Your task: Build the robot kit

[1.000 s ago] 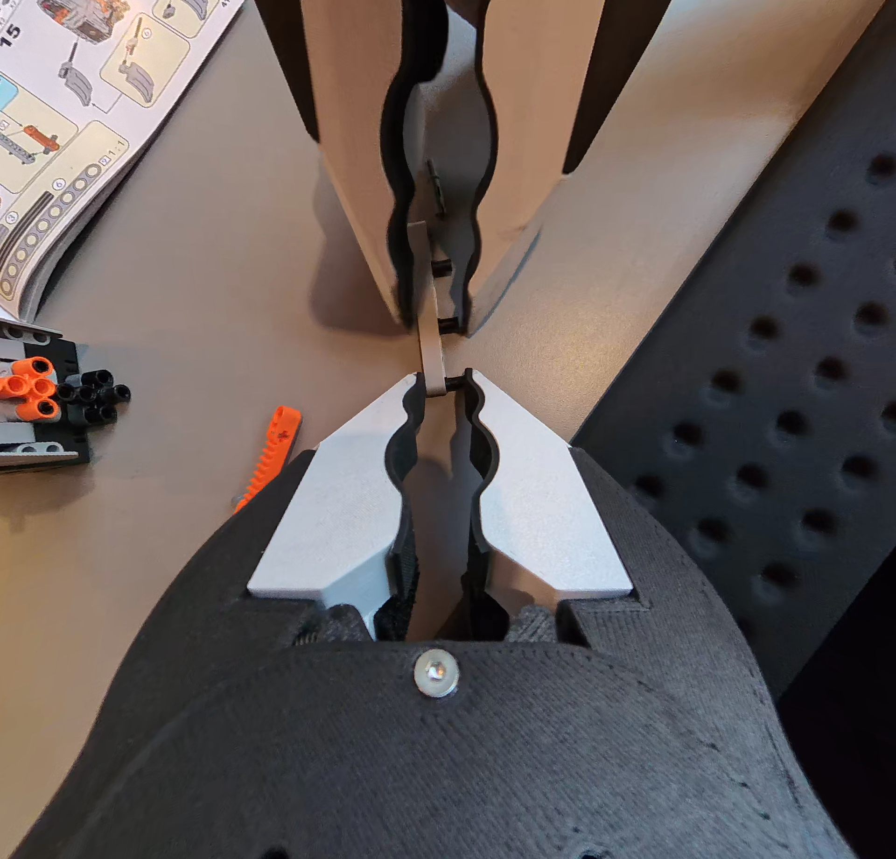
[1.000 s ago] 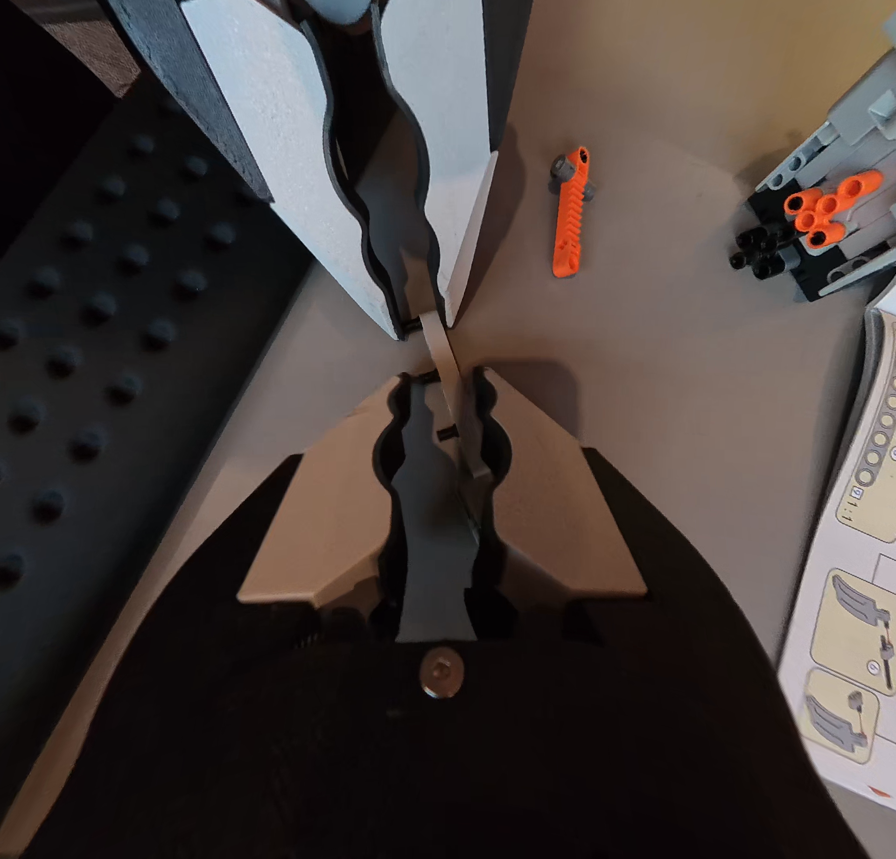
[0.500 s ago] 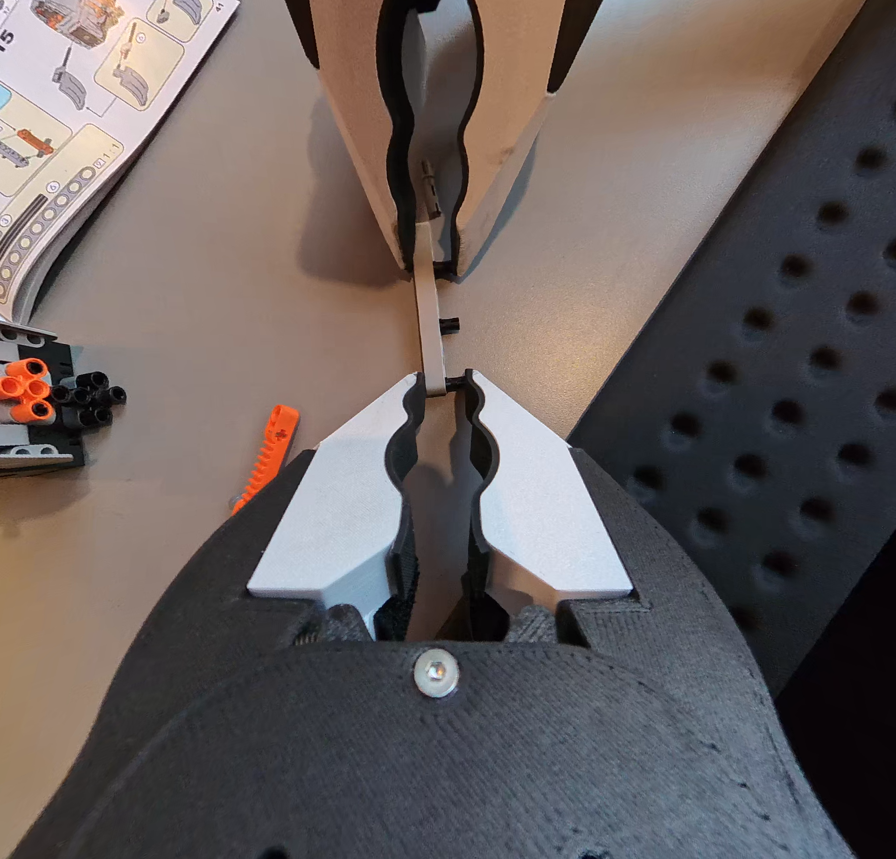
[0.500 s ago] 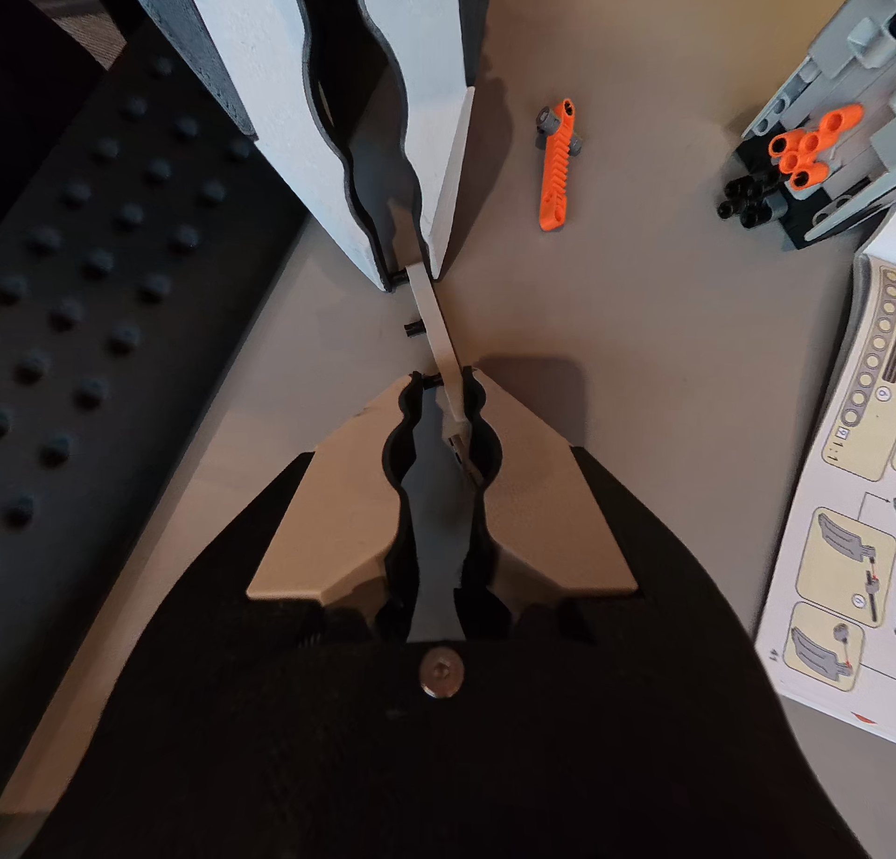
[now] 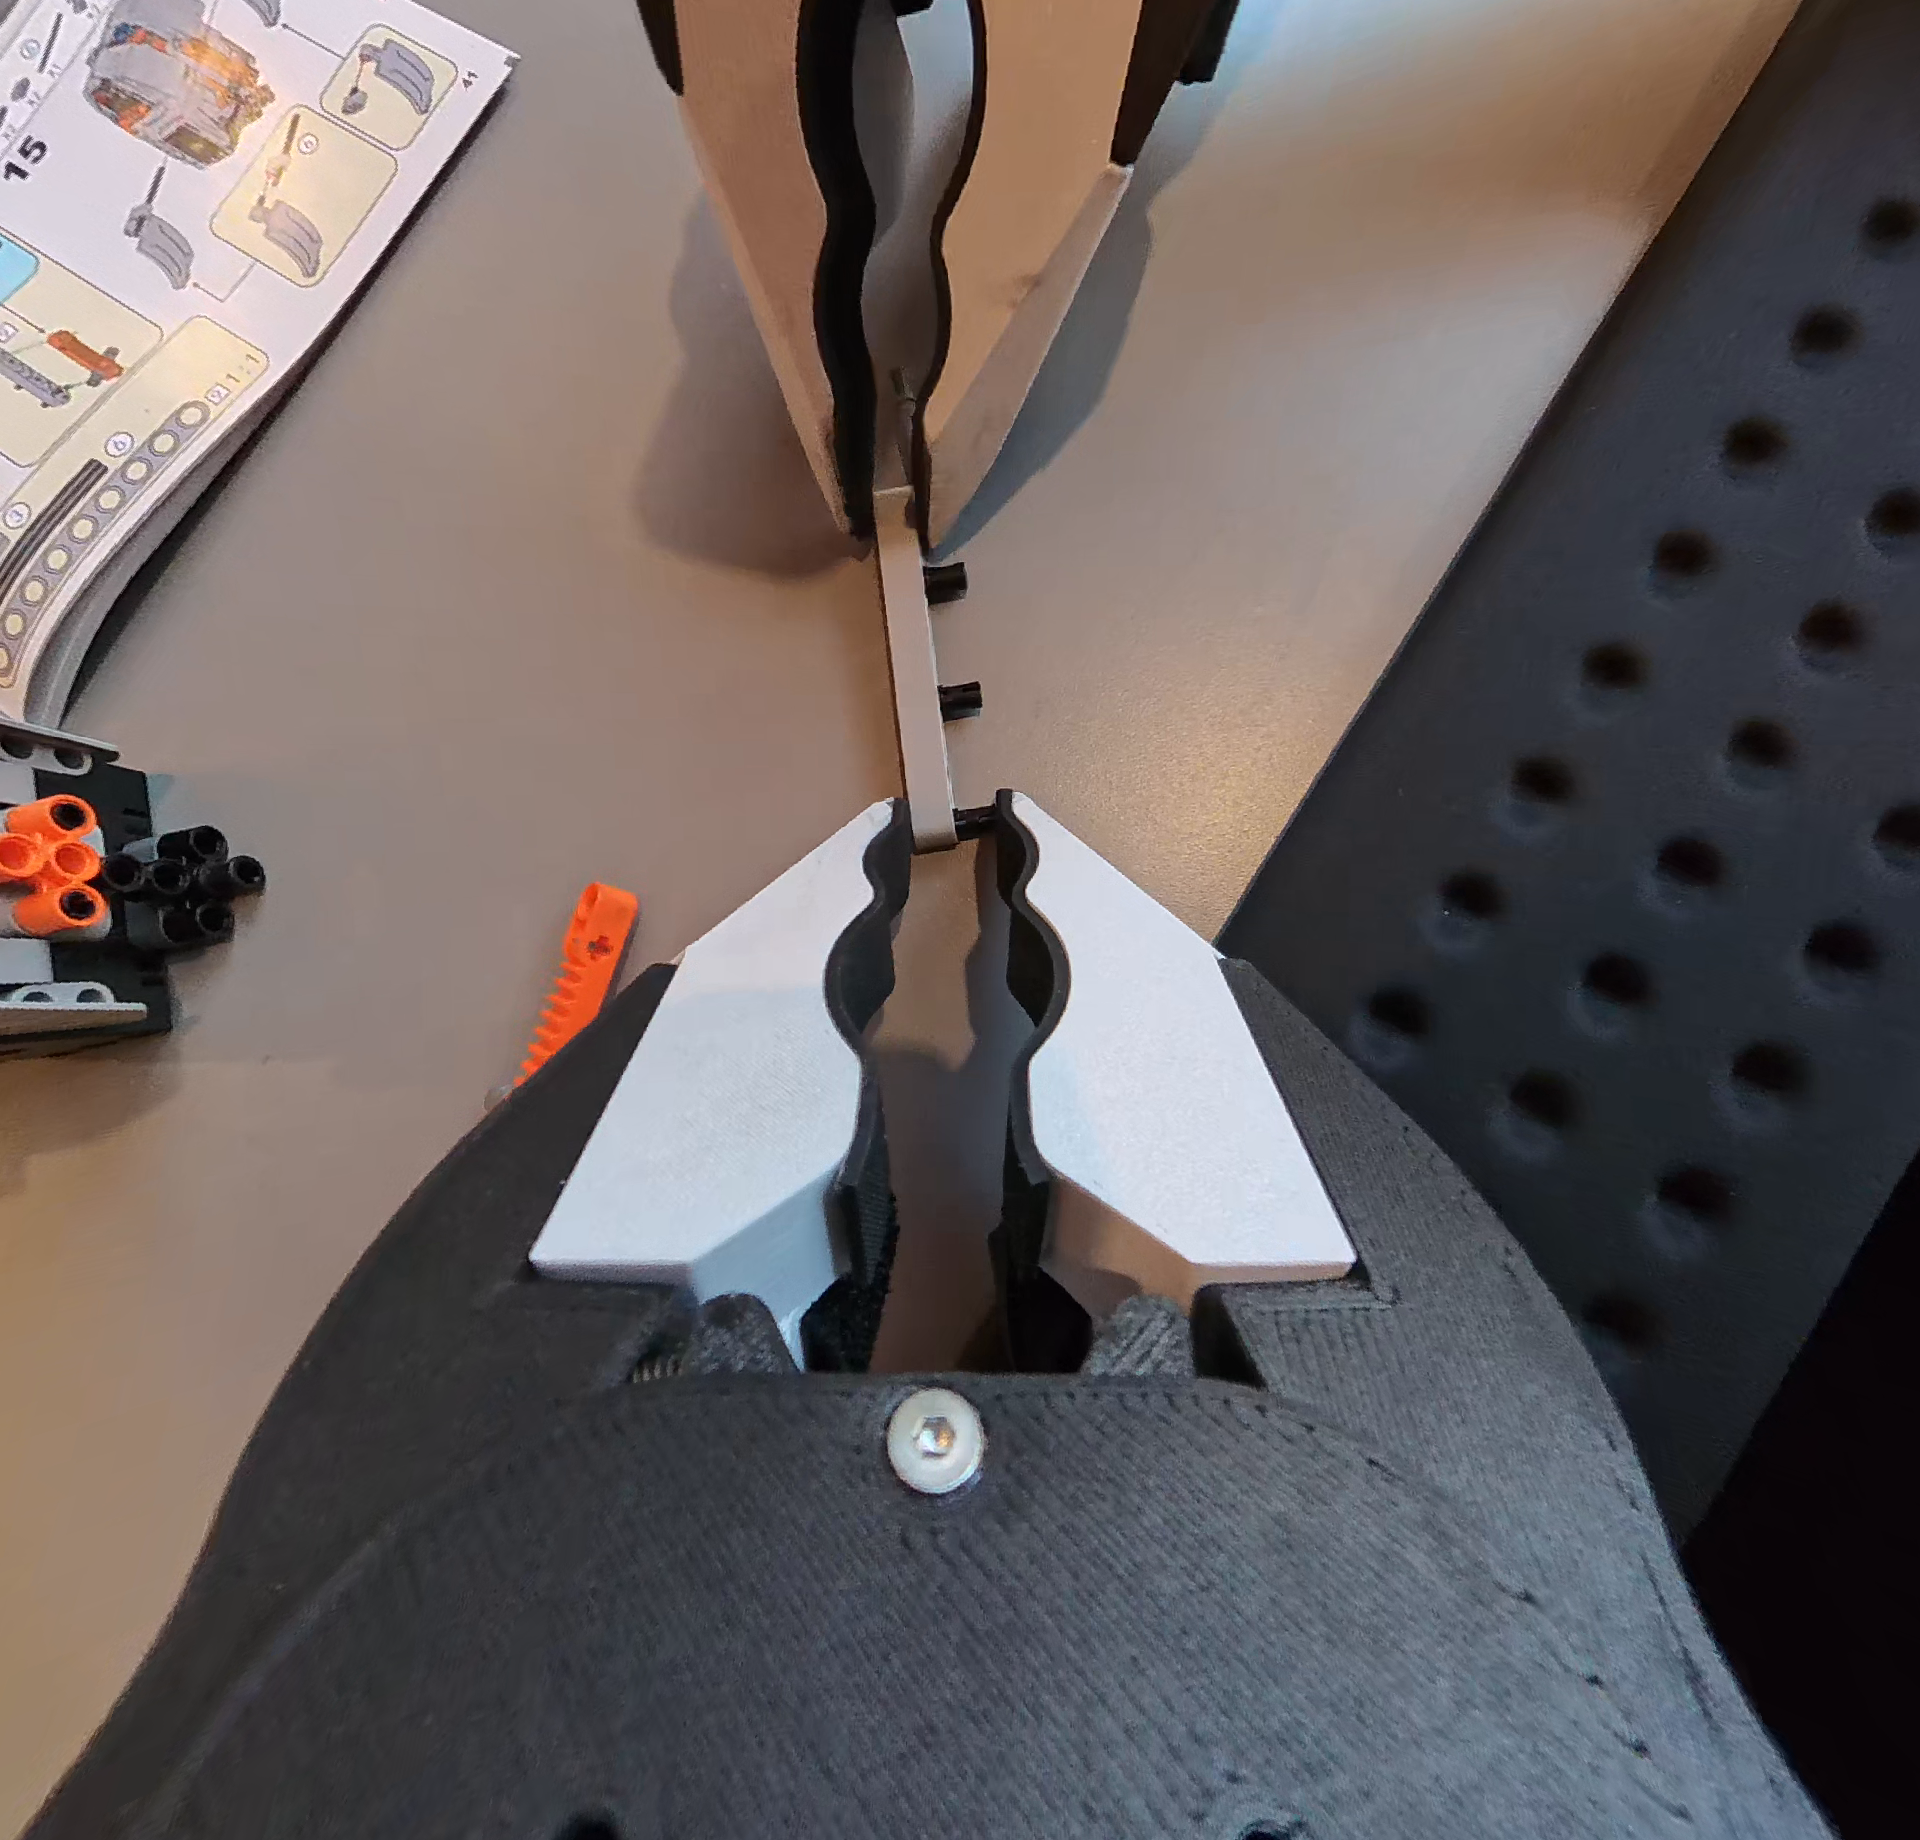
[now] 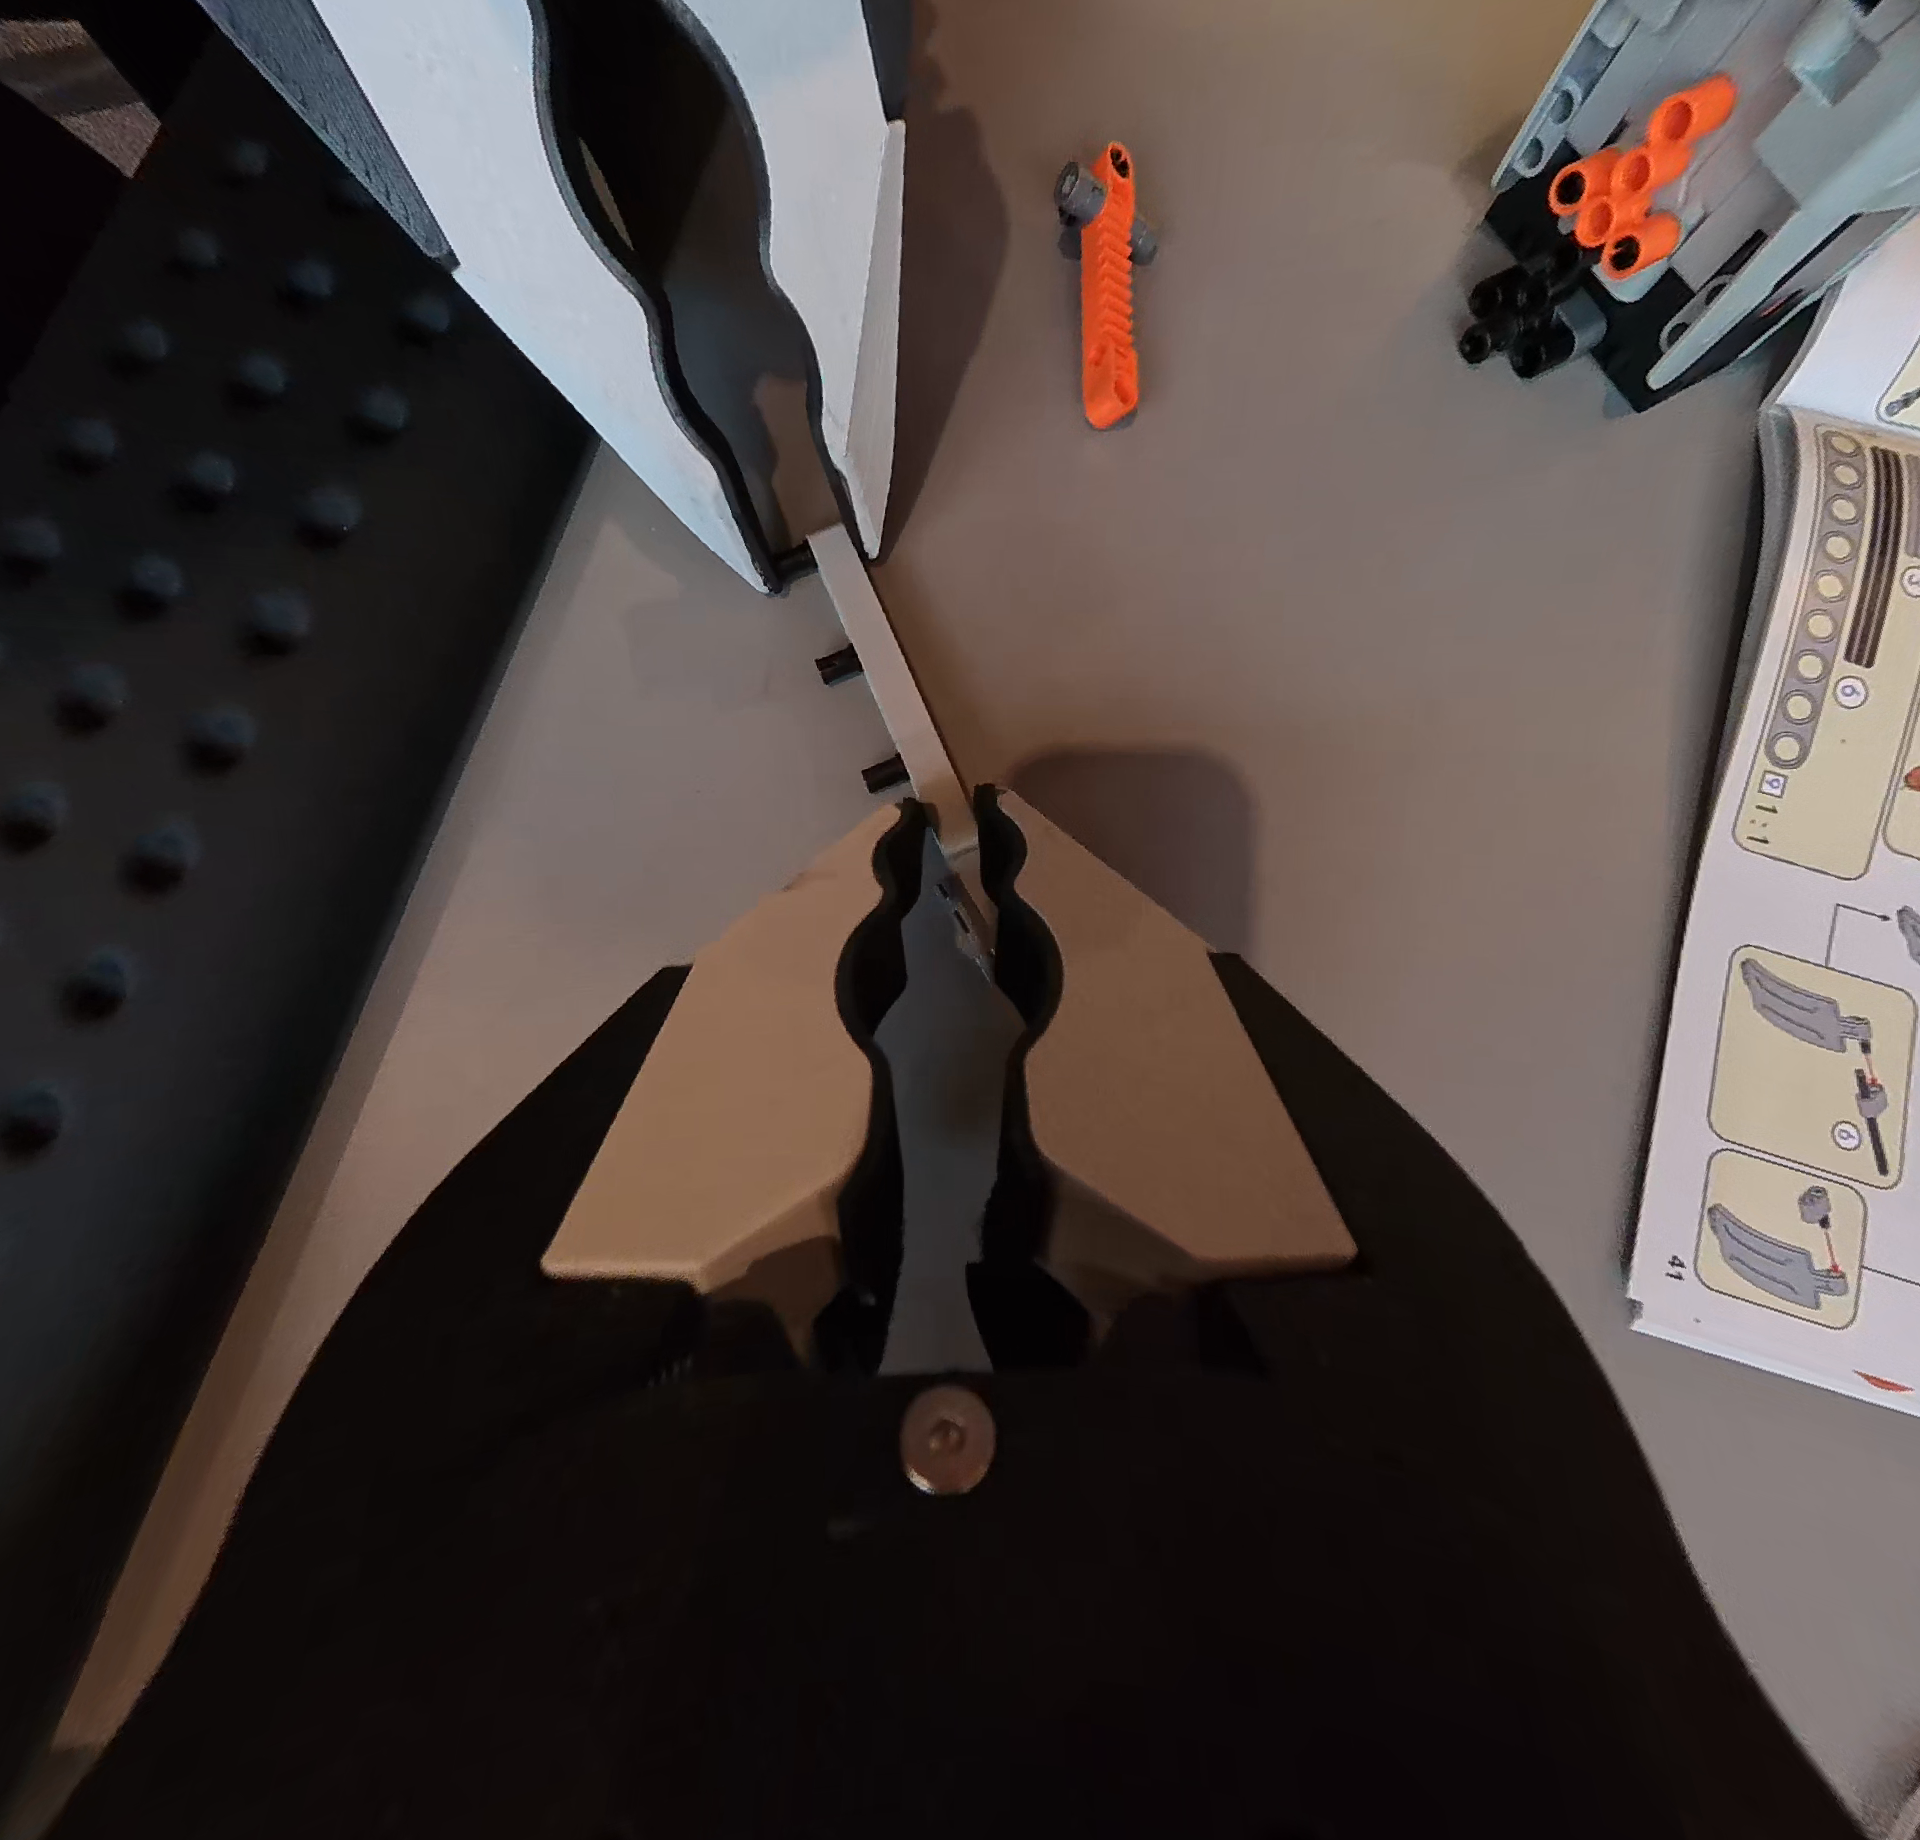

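Observation:
A slim grey beam (image 5: 920, 689) with black pins (image 5: 958, 694) on one side spans the gap between my two grippers, above the table. My left gripper (image 5: 951, 824) is shut on its near end, pinching the beam and one pin. The right gripper (image 5: 894, 512) faces it from the top of the left wrist view, shut on the far end. In the right wrist view my right gripper (image 6: 951, 814) grips the beam (image 6: 883, 668), which runs up to the left gripper (image 6: 821, 554). Two pins stand free between them.
An orange toothed piece (image 5: 582, 969) (image 6: 1110, 284) lies on the grey table. A partly built model with orange and black connectors (image 5: 83, 886) (image 6: 1621, 211) and an open instruction booklet (image 5: 208, 232) (image 6: 1818, 855) lie beyond it. A black perforated mat (image 5: 1662, 751) (image 6: 208, 543) borders the other side. My hands' fingertips stand some 6 cm from each other.
The two grippers have drawn apart. The right gripper has slid back along the beam, so more of the beam and two pins now show between the fingertips.

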Tool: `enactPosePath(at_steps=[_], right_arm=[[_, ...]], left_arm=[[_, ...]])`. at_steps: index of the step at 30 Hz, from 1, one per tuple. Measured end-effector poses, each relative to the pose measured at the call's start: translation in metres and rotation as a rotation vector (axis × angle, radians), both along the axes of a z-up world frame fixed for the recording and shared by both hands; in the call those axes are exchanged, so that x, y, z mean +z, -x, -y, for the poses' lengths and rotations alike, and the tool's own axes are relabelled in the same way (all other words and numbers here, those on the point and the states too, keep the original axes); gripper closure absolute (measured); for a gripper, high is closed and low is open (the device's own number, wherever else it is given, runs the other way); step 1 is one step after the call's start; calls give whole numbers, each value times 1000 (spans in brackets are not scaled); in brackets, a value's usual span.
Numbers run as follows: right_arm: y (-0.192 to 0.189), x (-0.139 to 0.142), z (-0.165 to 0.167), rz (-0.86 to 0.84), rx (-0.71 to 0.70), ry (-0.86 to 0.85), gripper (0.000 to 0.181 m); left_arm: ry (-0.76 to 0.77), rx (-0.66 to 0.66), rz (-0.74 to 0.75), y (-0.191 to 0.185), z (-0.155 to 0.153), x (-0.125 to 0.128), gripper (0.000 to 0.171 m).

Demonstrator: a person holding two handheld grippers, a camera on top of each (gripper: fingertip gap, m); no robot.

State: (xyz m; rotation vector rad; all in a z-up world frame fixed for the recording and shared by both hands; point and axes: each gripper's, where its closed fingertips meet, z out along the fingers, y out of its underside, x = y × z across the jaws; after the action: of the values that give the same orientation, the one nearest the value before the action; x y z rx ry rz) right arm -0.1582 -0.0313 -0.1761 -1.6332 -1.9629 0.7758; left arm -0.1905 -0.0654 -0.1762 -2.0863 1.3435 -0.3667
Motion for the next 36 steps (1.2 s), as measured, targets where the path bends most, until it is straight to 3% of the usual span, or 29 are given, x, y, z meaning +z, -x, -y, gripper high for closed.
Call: enactPosePath(at_steps=[8, 10, 18, 24, 36], right_arm=[[1, 2, 2, 10, 17, -42, 174], [0, 7, 1, -2, 4, -85, 174], [-19, 44, -22, -61, -117, -390, 174], [-32, 72, -37, -93, -203, -630, 174], [-23, 64, -31, -63, -171, -782, 174]], left_arm=[[-26, 5, -8, 1, -2, 0, 156], [-46, 28, 5, 3, -5, 3, 148], [-27, 60, 108, 16, -2, 16, 136], [-8, 91, 189, 27, -1, 23, 140], [-70, 130, 358, 24, -21, 53, 146]])
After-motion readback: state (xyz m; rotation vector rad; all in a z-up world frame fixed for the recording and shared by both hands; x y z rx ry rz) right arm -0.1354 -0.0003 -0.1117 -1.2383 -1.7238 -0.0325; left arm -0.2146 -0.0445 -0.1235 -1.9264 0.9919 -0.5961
